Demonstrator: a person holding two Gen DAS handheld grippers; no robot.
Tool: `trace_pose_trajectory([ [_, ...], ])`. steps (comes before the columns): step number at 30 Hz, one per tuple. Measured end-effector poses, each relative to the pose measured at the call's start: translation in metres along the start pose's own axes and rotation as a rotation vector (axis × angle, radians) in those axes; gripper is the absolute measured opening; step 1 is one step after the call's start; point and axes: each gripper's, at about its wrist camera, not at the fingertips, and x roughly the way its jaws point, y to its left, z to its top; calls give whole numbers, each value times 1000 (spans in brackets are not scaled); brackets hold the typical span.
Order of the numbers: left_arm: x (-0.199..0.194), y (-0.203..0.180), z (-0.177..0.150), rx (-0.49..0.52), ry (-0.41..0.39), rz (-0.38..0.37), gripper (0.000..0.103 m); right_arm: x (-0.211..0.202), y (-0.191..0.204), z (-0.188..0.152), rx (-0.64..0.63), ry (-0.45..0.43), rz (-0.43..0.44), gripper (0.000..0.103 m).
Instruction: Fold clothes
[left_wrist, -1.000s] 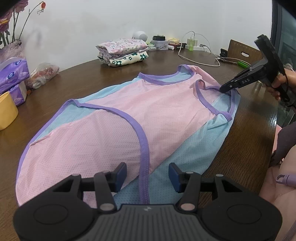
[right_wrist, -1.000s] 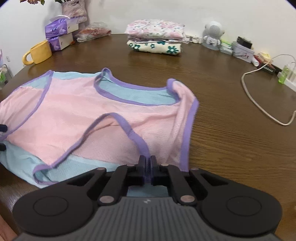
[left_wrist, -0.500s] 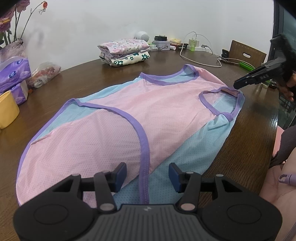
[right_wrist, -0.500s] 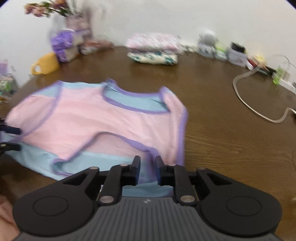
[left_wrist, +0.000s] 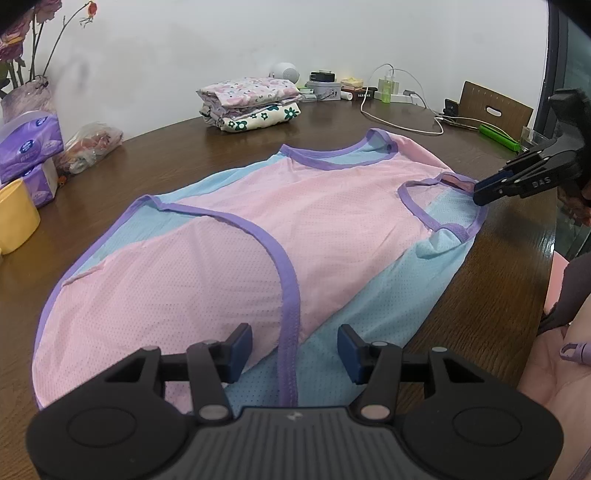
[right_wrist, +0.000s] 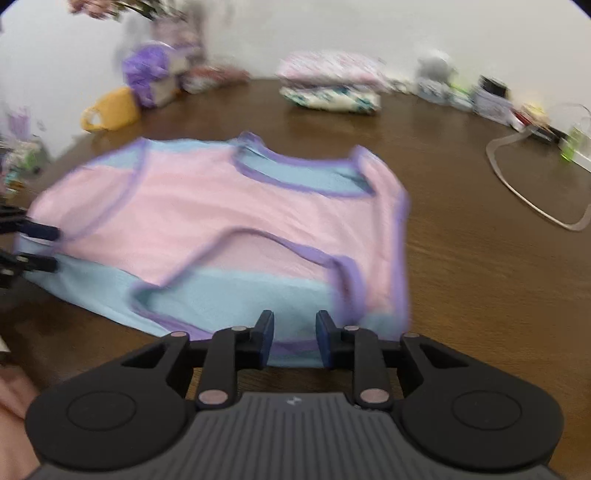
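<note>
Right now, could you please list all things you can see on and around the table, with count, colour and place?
Garment: one, pink and blue with purple trim, spread flat at table centre.
Folded clothes: one stack, floral, far side.
Mug: one, yellow, left edge.
Tissue packs: two, purple, stacked behind the mug.
Plastic bag: one, clear, beside the tissue packs.
Cable: one, white, far right.
Table: one, dark brown wood.
Left gripper: open, over the hem.
Right gripper: open, at the armhole edge.
</note>
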Motion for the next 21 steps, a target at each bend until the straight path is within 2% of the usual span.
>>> trace_pose_trajectory([
  [2, 0, -1, 0, -1, 1, 2, 51, 0, 14, 3, -17, -28, 76, 26],
  [4, 0, -1, 1, -2, 4, 4, 51, 7, 31, 9, -31, -37, 189, 36],
  [6, -1, -1, 0, -1, 7, 6, 52, 14, 44, 13, -45, -28, 258, 42],
  [7, -2, -2, 0, 0, 9, 7, 52, 18, 50, 15, -53, -17, 282, 43],
  [11, -11, -2, -4, 5, -1, 7, 51, 34, 58, 18, -42, 53, 280, 42],
  [12, -14, -3, -5, 12, -5, 6, 49, 37, 55, 18, -18, 63, 281, 40],
  [13, -16, -3, -6, 18, -9, 4, 48, 39, 52, 19, 6, 72, 282, 32],
  [14, -18, -4, -7, 27, -4, 5, 42, 41, 48, 19, 28, 79, 282, 21],
  [15, -18, -6, -8, 35, 5, 5, 38, 40, 44, 19, 45, 77, 280, 3],
  [16, -18, -6, -9, 37, 9, 3, 31, 40, 41, 19, 62, 75, 279, 3],
  [21, -18, -5, -14, 31, 14, -5, 32, 41, 26, 17, 101, 63, 236, 3],
])
